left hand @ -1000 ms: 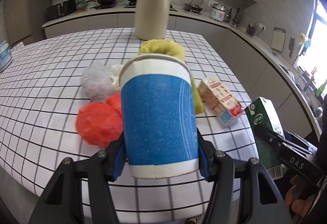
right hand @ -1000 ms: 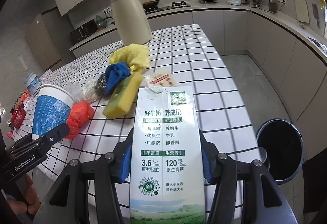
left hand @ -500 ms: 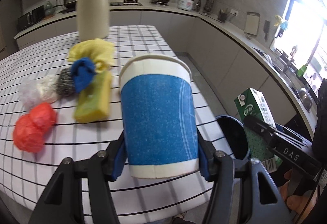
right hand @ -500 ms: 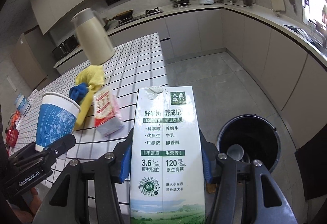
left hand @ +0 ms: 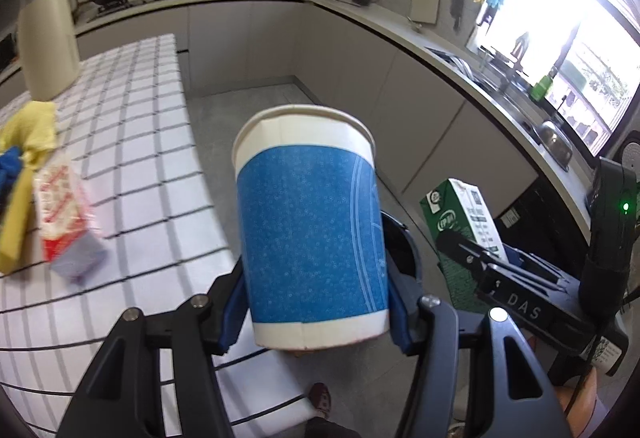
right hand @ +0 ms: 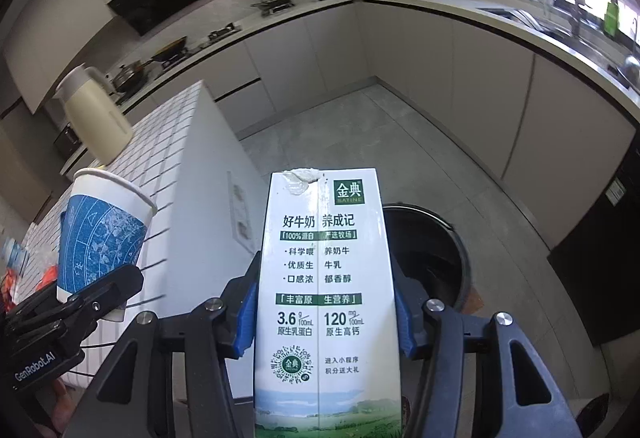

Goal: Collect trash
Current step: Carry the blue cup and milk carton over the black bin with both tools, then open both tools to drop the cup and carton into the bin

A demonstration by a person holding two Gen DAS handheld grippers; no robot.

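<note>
Left wrist view shows the left gripper (left hand: 316, 310) tilted downward past the rounded end of the checked table (left hand: 132, 166), out over open grey floor (left hand: 248, 102). Its blue pads press both sides of a blue-and-white paper cup (left hand: 308, 234), held upright with its rim up. Behind the cup, part of a dark trash bin (left hand: 404, 262) rim shows on the floor just off the table's end. On the tabletop to the left lie a small red-and-white carton (left hand: 60, 214), a yellow cloth (left hand: 32, 130) and a cream jug (left hand: 48, 38), all well apart from the gripper. Counters curve along the far and right walls, leaving a broad clear lane of floor between them and the table.

Right wrist view has the right gripper (right hand: 324, 318) also angled down, its jaws closed on a tall white-and-green milk carton (right hand: 324, 290) held upright. The bin's open mouth (right hand: 428, 262) sits directly behind the carton, near a dark appliance front (right hand: 600, 278) at the right edge. Both grippers hang side by side, close but not touching, the left one's cup visible at the picture's left.
</note>
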